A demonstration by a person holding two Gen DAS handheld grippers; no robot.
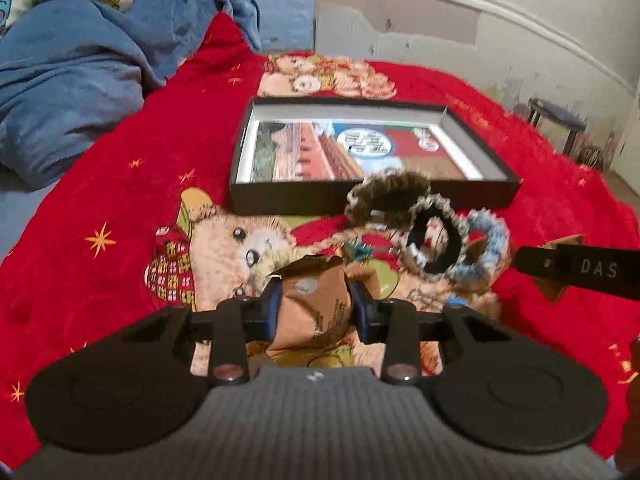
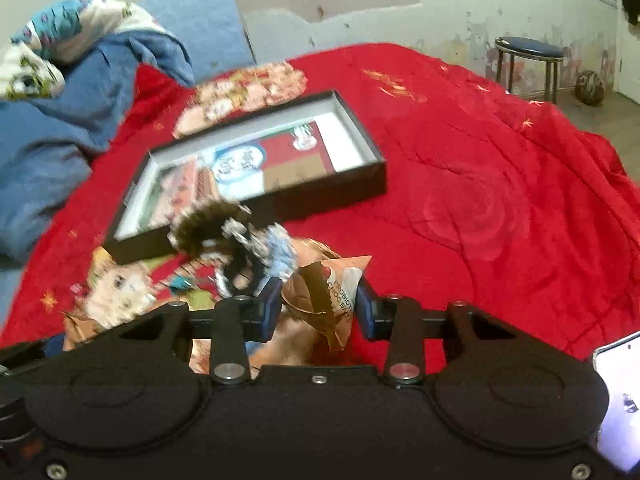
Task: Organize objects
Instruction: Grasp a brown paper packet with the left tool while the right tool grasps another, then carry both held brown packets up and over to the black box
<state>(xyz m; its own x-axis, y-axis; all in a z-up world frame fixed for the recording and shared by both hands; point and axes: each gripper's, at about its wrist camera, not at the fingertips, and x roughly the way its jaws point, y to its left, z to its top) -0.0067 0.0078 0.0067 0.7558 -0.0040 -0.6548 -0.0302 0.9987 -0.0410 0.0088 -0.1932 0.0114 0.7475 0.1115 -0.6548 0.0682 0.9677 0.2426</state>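
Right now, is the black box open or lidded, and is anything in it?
Open: the black box has no lid, and only a flat printed sheet covers its floor.

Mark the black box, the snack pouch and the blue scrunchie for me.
black box (image 1: 304, 200), left wrist view, near outer wall
snack pouch (image 1: 314, 300), left wrist view, brown front panel
blue scrunchie (image 1: 494, 240), left wrist view, ring's right side

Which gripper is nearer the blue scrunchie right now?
Right. The right gripper sits just beside the blue scrunchie; the left gripper is farther back, to its left.
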